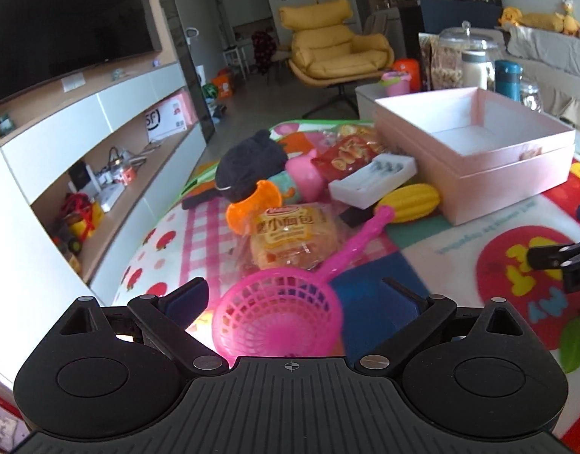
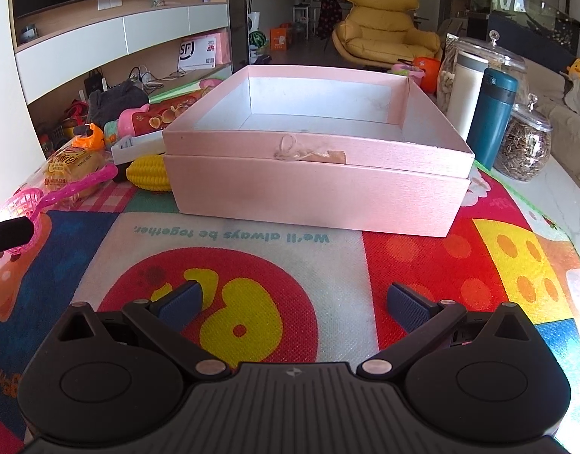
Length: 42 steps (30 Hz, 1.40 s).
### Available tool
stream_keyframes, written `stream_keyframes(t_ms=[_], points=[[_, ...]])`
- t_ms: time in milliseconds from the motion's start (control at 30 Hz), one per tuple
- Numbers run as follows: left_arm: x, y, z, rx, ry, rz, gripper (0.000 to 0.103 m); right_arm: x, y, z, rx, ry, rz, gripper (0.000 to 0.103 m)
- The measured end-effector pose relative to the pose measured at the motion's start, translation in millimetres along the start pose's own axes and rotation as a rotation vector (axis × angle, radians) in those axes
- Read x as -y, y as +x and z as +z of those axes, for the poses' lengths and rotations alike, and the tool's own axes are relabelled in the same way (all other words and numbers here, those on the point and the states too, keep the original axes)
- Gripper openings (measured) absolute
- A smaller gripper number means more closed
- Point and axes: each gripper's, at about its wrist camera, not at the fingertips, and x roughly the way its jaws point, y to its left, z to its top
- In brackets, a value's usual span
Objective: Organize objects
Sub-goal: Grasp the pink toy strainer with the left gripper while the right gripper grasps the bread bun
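Observation:
An open pink box (image 1: 475, 151) (image 2: 316, 174) sits empty on the colourful play mat (image 2: 328, 265). Left of it lies a pile: a pink toy strainer (image 1: 282, 314) (image 2: 44, 200), a bread pack (image 1: 290, 234) (image 2: 70, 162), a yellow toy corn (image 1: 411, 200) (image 2: 150, 176), a white tray (image 1: 369, 181), an orange toy (image 1: 256, 204), a snack bag (image 1: 350, 155) and a dark cloth (image 1: 252, 162). My left gripper (image 1: 293, 302) is open with the strainer's basket between its fingers, not clamped. My right gripper (image 2: 293, 302) is open and empty over the mat, in front of the box.
A teal bottle (image 2: 492, 117), a white bottle (image 2: 466, 94) and glass jars (image 2: 524, 151) stand right of the box. A TV shelf unit (image 1: 100, 143) is on the left and a yellow armchair (image 1: 335, 45) behind. The right gripper's tip (image 1: 558, 261) shows at the left wrist view's right edge.

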Motion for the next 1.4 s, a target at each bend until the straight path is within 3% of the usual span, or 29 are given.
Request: stream_keyframes(t_ms=[200, 400, 467, 533, 667, 733, 800, 900, 1033, 1133, 1233, 1300, 1400], points=[[-14.5, 30.0, 2.7, -0.082, -0.007, -0.025, 0.1, 1.1, 1.5, 0.0, -0.011, -0.01, 0.012, 0.103], [-11.3, 40.3, 2.2, -0.09, -0.058, -0.056, 0.1, 3.2, 2.4, 3.5, -0.033, 0.001, 0.016, 0.103], [-8.0, 40.1, 0.1, -0.089, -0.06, -0.057, 0.088, 2.1, 2.1, 3.3, -0.034, 0.002, 0.01, 0.103], [-7.1, 35.4, -2.8, -0.078, -0.061, -0.046, 0.087, 1.5, 2.3, 3.2, -0.033, -0.001, 0.008, 0.103], [-1.6, 11.2, -9.4, -0.059, -0.087, -0.115, 0.086, -2.1, 3.2, 8.0, -0.046, -0.033, 0.008, 0.103], [10.3, -5.7, -14.9, -0.06, -0.059, -0.165, 0.086, -8.0, 3.6, 17.3, -0.077, -0.101, 0.072, 0.103], [24.5, -22.5, -22.3, -0.064, -0.015, -0.242, 0.086, -14.8, -4.9, 29.2, -0.046, -0.113, 0.115, 0.103], [42.5, -38.7, -34.8, -0.053, 0.054, -0.255, 0.085, -35.9, -23.7, 53.6, 0.049, -0.172, 0.125, 0.103], [45.8, -48.1, -45.2, -0.054, 0.062, -0.277, 0.085, -66.5, -30.5, 95.8, 0.065, -0.215, 0.209, 0.103], [44.5, -47.4, -47.6, -0.05, 0.048, -0.275, 0.085, -102.4, -10.8, 116.0, -0.012, -0.259, 0.297, 0.103], [40.1, -46.6, -47.6, -0.042, 0.028, -0.27, 0.085, -144.8, 27.9, 122.5, -0.155, -0.249, 0.347, 0.103], [34.1, -45.4, -49.1, -0.039, 0.013, -0.269, 0.085, -168.7, 49.7, 121.6, -0.225, -0.245, 0.355, 0.103], [23.2, -43.1, -49.8, -0.042, -0.026, -0.26, 0.085, -195.4, 77.1, 119.1, -0.26, -0.255, 0.312, 0.103]])
